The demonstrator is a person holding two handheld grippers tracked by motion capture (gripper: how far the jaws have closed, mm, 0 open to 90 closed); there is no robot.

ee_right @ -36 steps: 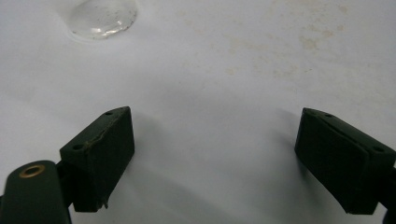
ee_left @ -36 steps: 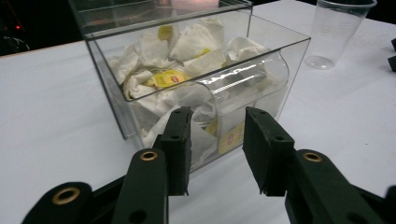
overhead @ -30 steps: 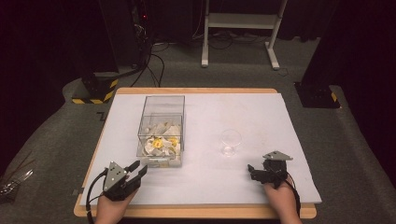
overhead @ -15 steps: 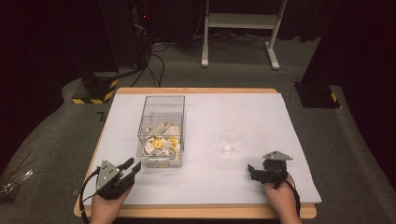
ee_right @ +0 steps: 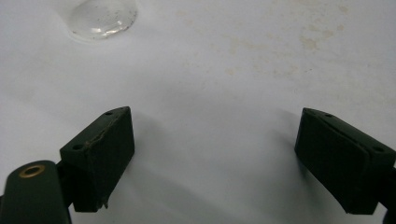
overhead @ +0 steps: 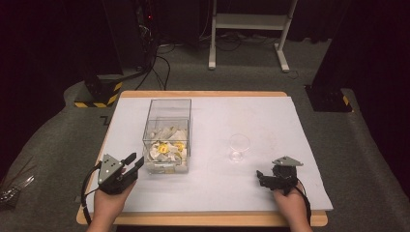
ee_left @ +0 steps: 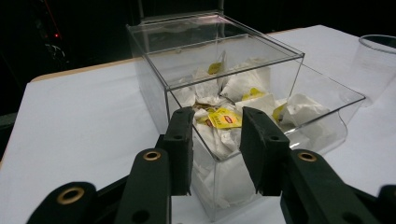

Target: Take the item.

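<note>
A clear plastic box [overhead: 167,137] stands left of the table's middle, with several white and yellow tea bags [overhead: 167,151] inside. My left gripper [overhead: 134,162] hovers just in front of the box's near left corner, pointing at it. In the left gripper view its jaws [ee_left: 217,126] stand a little apart with nothing between them, and the box [ee_left: 224,60] and tea bags [ee_left: 224,116] lie right behind. A clear cup [overhead: 238,147] stands right of the box. My right gripper [overhead: 261,178] sits near the front right, its jaws [ee_right: 212,126] wide open over the bare white cover, with the cup [ee_right: 100,16] beyond.
A white sheet [overhead: 290,125] covers the wooden table [overhead: 203,220]. Beyond the table stand a white frame's legs [overhead: 246,29], a black and yellow base [overhead: 96,94] and cables on the grey floor. Open sheet lies between the two grippers.
My left gripper has lifted a little and drifted slightly left, still facing the box. The right gripper has kept still.
</note>
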